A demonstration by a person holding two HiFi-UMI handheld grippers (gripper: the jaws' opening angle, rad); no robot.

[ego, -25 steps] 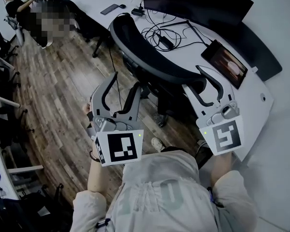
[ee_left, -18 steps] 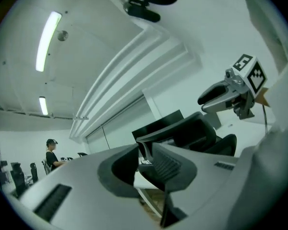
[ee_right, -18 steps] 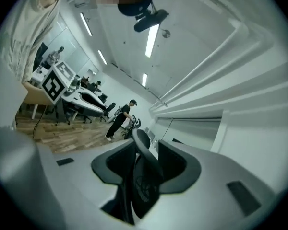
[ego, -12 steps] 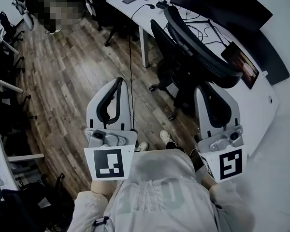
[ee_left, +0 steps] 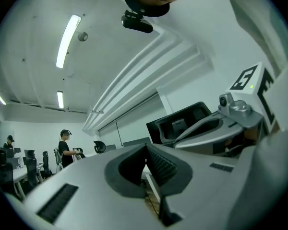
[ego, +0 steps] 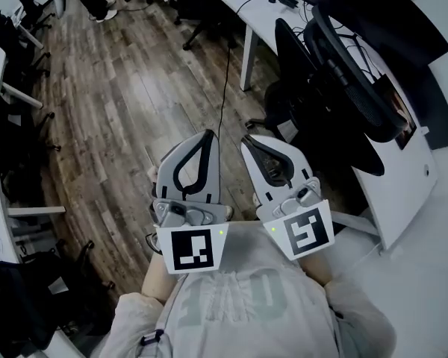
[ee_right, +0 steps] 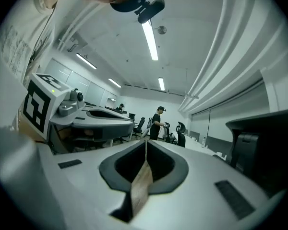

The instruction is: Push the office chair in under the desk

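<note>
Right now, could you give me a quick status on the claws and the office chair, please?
Left claw shut, empty. Right claw shut, empty. Office chair close against desk, neither claw touching it. Nothing seen in the way.

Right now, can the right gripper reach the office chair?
Probably yes, with a stretch forward. The right gripper hangs close to the body, jaws together and empty, apart from the office chair at the desk. Only bare floor lies between them.
</note>
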